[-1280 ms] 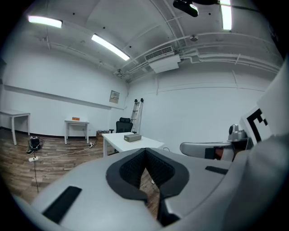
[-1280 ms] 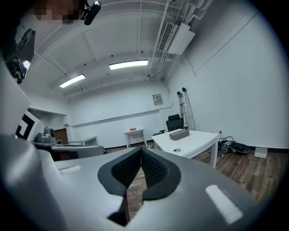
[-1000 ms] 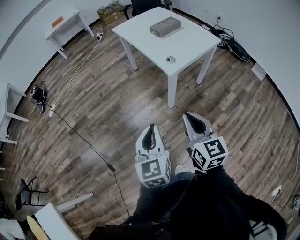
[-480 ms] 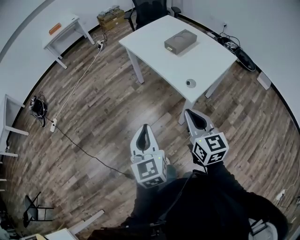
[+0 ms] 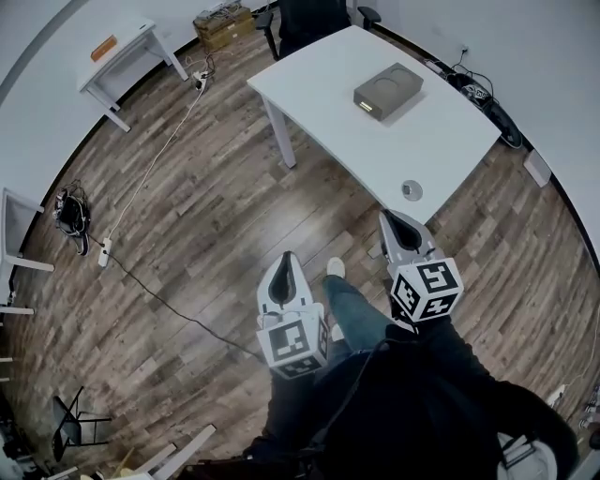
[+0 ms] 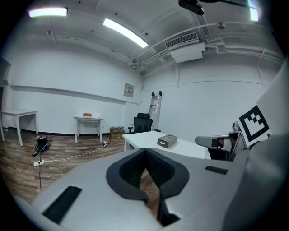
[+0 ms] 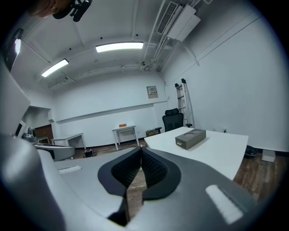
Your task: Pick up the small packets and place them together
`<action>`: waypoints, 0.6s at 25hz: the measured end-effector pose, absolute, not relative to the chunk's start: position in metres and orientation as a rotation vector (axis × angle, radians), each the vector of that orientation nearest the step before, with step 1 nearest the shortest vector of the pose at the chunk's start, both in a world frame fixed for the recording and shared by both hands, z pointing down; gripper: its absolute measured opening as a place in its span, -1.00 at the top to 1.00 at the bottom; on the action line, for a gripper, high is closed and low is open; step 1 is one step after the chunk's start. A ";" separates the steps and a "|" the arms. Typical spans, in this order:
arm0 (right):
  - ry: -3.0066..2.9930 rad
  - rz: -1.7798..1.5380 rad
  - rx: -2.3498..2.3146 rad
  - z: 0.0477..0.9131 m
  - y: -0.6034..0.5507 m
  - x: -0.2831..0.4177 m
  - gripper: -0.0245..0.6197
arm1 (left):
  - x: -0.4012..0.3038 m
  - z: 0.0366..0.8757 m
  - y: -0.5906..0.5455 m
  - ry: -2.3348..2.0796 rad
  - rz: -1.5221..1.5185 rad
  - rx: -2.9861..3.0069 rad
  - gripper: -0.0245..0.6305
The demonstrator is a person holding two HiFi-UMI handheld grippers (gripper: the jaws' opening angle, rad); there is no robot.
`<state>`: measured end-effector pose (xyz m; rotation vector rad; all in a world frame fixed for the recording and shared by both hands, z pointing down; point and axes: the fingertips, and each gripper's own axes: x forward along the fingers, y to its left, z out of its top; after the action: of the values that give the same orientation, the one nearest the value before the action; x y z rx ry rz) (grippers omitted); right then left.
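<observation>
Left gripper (image 5: 285,264): lower centre of frame, jaws clenched, nothing between them.
Right gripper (image 5: 392,223): right of centre, jaws clenched, empty.
White surface (image 5: 328,80): upper right, bearing grey box (image 5: 387,91) and small round item (image 5: 411,190) near its lower corner.
Small packets: cannot be made out in any view.

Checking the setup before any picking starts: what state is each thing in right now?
left tool: shut, empty.
right tool: shut, empty.
grey box: lying flat on the white table.
small round object: resting near the table's nearest corner.
office chair: at the table's far side.
</observation>
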<state>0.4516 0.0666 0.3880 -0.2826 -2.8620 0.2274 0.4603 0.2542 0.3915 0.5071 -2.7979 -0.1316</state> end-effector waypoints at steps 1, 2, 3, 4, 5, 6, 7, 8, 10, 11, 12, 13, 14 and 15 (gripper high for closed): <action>-2.867 0.222 -0.280 0.389 0.066 0.436 0.91 | 0.446 0.393 0.256 -2.800 -0.132 0.498 0.93; -2.871 0.219 -0.281 0.390 0.065 0.419 0.91 | 0.431 0.395 0.258 -2.805 -0.130 0.489 0.93; -2.874 0.220 -0.285 0.391 0.064 0.402 0.91 | 0.414 0.396 0.259 -2.810 -0.126 0.480 0.93; -2.875 0.223 -0.290 0.393 0.063 0.384 0.91 | 0.396 0.397 0.260 -2.813 -0.120 0.473 0.93; -2.872 0.227 -0.290 0.395 0.061 0.366 0.91 | 0.376 0.396 0.260 -2.814 -0.115 0.471 0.93; -2.867 0.231 -0.283 0.396 0.059 0.348 0.91 | 0.356 0.392 0.258 -2.814 -0.112 0.479 0.93; -2.860 0.236 -0.269 0.397 0.055 0.331 0.91 | 0.335 0.388 0.255 -2.813 -0.111 0.495 0.93; -2.855 0.242 -0.253 0.398 0.050 0.313 0.91 | 0.314 0.383 0.251 -2.813 -0.109 0.513 0.93; -2.849 0.246 -0.232 0.398 0.041 0.279 0.91 | 0.272 0.380 0.242 -2.806 -0.094 0.536 0.93; -2.846 0.243 -0.226 0.399 0.036 0.263 0.91 | 0.251 0.381 0.237 -2.797 -0.081 0.544 0.93; -2.840 0.241 -0.215 0.400 0.031 0.248 0.90 | 0.233 0.383 0.231 -2.786 -0.066 0.556 0.93; -2.832 0.244 -0.193 0.402 0.023 0.236 0.90 | 0.216 0.384 0.224 -2.778 -0.052 0.579 0.93; -2.824 0.254 -0.162 0.404 0.014 0.226 0.90 | 0.202 0.383 0.215 -2.774 -0.043 0.609 0.93; -2.817 0.268 -0.126 0.406 0.004 0.217 0.90 | 0.188 0.382 0.206 -2.774 -0.038 0.641 0.93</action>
<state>0.2173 0.0039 0.4059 -0.1259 -2.8173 0.2680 0.1879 0.2059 0.3823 0.6407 -2.7741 -0.0381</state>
